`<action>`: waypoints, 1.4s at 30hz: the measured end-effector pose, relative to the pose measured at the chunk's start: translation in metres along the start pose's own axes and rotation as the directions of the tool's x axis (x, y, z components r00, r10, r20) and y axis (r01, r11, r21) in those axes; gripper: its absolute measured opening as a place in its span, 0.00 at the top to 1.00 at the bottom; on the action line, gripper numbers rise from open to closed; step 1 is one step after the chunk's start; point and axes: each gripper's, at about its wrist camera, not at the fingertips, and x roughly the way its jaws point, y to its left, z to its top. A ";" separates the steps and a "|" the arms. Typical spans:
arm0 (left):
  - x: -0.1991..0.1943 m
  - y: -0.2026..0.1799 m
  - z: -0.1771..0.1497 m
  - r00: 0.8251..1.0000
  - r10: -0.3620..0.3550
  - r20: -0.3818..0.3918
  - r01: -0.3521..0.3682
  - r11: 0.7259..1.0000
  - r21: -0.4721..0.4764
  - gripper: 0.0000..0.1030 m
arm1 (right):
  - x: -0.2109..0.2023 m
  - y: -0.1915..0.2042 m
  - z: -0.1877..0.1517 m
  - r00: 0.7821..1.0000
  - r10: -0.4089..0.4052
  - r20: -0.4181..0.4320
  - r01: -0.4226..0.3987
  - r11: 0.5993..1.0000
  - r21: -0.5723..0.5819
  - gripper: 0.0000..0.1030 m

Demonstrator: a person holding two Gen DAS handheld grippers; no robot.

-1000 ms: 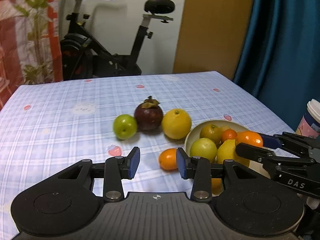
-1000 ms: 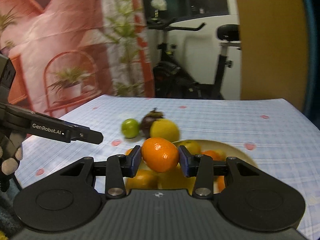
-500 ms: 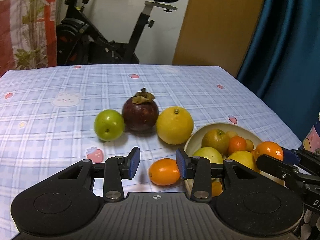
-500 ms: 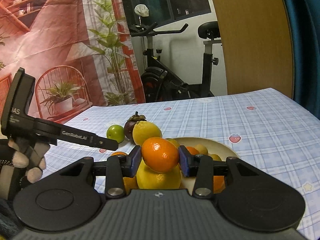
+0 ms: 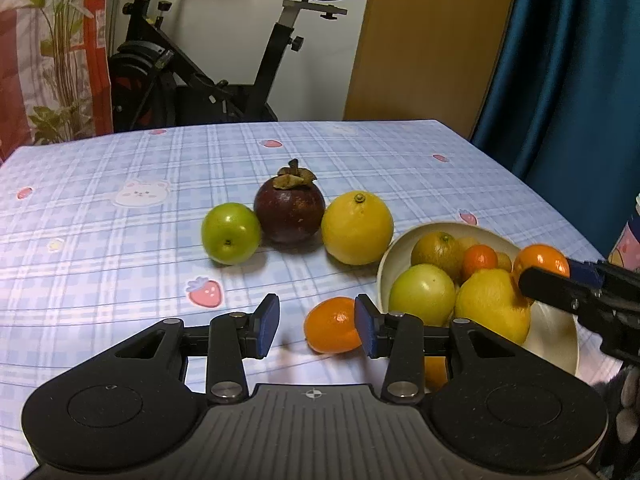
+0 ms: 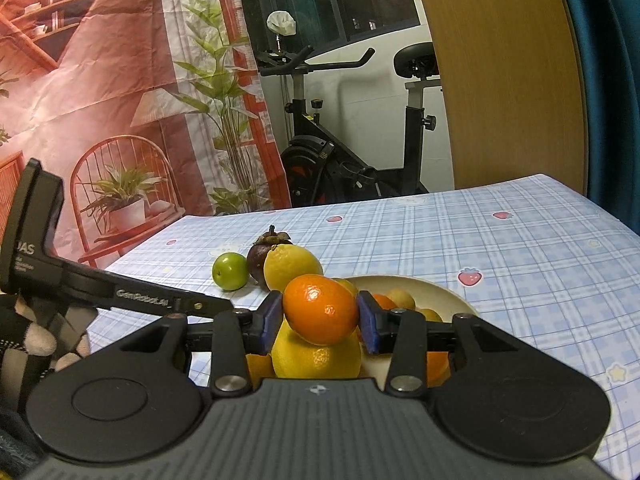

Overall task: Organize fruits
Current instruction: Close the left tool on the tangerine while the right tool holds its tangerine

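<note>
A small orange [image 6: 321, 309] is being clamped between the blue pads of the right gripper [image 6: 320, 322], and it is being held just above the fruit piled in the cream bowl [image 6: 448, 294]. Directly beneath it, a yellow lemon [image 6: 316, 356] is being shown at the near side of the bowl. In the left wrist view, the left gripper [image 5: 316, 324] is being held with its jaws apart and nothing between them, low over the checked tablecloth [image 5: 120, 240]. A second small orange [image 5: 332, 326] is being left lying on the cloth just beside the gripper's right pad and just outside the bowl's rim. Inside the bowl, a green apple [image 5: 422, 294], another lemon, a greenish-brown citrus [image 5: 436, 254] and a small tangerine [image 5: 480, 260] are being kept packed together. Farther along the cloth, three fruits are being seen in a row: a green apple [image 5: 230, 238], a dark mangosteen [image 5: 289, 214] touching it, and a large lemon [image 5: 357, 228] near the bowl's far rim. Beyond the table, an exercise bike [image 5: 208, 68] is being shown against the wall.
</note>
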 end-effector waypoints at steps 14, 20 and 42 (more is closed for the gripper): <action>0.003 -0.002 0.012 0.999 -0.034 0.011 0.034 0.997 -0.067 0.54 | 0.000 0.000 0.000 1.000 0.001 0.000 -0.001 1.000 -0.001 0.59; 0.031 -0.007 0.010 0.994 -0.086 -0.069 0.080 0.993 -0.090 0.54 | 0.000 0.000 0.000 1.000 0.003 -0.001 -0.003 1.000 -0.002 0.59; 0.005 0.013 -0.014 0.997 -0.070 -0.031 0.064 0.987 -0.147 0.71 | 0.000 0.000 0.000 1.000 0.006 -0.002 -0.006 1.000 -0.001 0.59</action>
